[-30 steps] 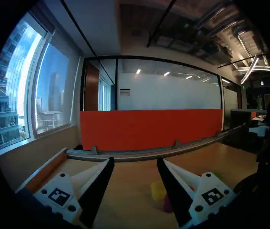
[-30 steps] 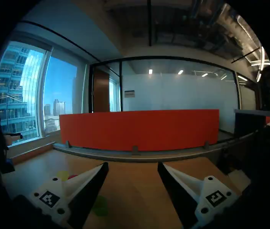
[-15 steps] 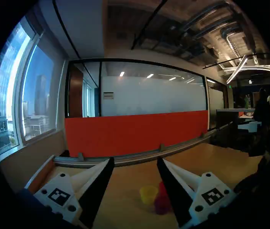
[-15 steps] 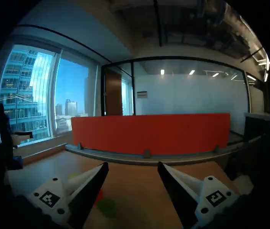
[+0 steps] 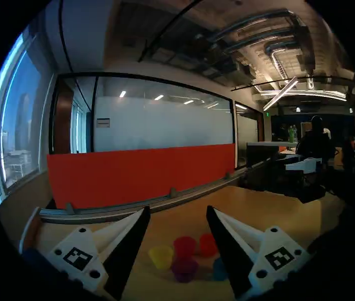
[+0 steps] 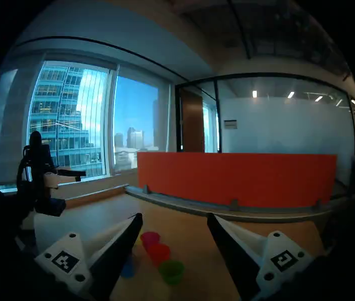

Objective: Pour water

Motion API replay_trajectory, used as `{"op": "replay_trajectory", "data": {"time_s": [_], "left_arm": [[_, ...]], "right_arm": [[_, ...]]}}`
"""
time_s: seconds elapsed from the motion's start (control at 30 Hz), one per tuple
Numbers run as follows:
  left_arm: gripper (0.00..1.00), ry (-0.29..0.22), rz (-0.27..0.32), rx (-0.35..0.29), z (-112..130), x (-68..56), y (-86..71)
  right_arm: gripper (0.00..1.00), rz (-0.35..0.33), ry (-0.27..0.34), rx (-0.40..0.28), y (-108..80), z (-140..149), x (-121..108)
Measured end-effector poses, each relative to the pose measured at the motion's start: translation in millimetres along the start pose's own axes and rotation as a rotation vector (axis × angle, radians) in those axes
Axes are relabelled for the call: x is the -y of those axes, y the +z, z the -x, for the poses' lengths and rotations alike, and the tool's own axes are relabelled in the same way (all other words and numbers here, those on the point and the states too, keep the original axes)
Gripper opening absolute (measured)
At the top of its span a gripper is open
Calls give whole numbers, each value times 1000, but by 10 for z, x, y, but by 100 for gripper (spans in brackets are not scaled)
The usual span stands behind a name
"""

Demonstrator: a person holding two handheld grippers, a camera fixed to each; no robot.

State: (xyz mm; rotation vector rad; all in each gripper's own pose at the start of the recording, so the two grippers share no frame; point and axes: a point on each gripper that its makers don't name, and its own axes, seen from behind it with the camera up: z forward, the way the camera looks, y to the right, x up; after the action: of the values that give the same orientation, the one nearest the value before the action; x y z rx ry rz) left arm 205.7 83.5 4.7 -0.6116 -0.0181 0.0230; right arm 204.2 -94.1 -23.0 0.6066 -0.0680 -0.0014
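Observation:
Several small coloured cups stand clustered on the wooden table (image 5: 277,205). In the left gripper view a yellow cup (image 5: 161,257), a pink cup (image 5: 184,247), a red cup (image 5: 207,245), a purple cup (image 5: 184,268) and a blue cup (image 5: 219,268) sit low between the fingers of my left gripper (image 5: 177,210), which is open and holds nothing. The right gripper view has a pink cup (image 6: 150,239), a red cup (image 6: 159,253), a green cup (image 6: 171,271) and a blue cup (image 6: 127,268) just ahead of my right gripper (image 6: 174,216), also open and holding nothing.
An orange partition (image 5: 142,173) on a grey rail closes the table's far edge. Large windows (image 6: 72,128) run along the left. A dark upright device (image 6: 37,173) stands at the left by the window. Desks and a person (image 5: 317,143) are far off to the right.
The left gripper view has swung right and the right gripper view left. The cups have come into fuller sight between both pairs of fingers. Both grippers stay open.

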Motion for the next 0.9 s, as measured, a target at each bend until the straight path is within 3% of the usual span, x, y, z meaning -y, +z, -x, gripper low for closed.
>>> {"op": "replay_trajectory", "data": {"time_s": [0.47,0.9], "left_arm": [[82,-6,117,38,155,-219,82],[82,47,189,93,370,-386,115]], "right_arm": [[100,-35,-10,56,8,132,-8],[100,-63,-35,125,-28,303,12]]}}
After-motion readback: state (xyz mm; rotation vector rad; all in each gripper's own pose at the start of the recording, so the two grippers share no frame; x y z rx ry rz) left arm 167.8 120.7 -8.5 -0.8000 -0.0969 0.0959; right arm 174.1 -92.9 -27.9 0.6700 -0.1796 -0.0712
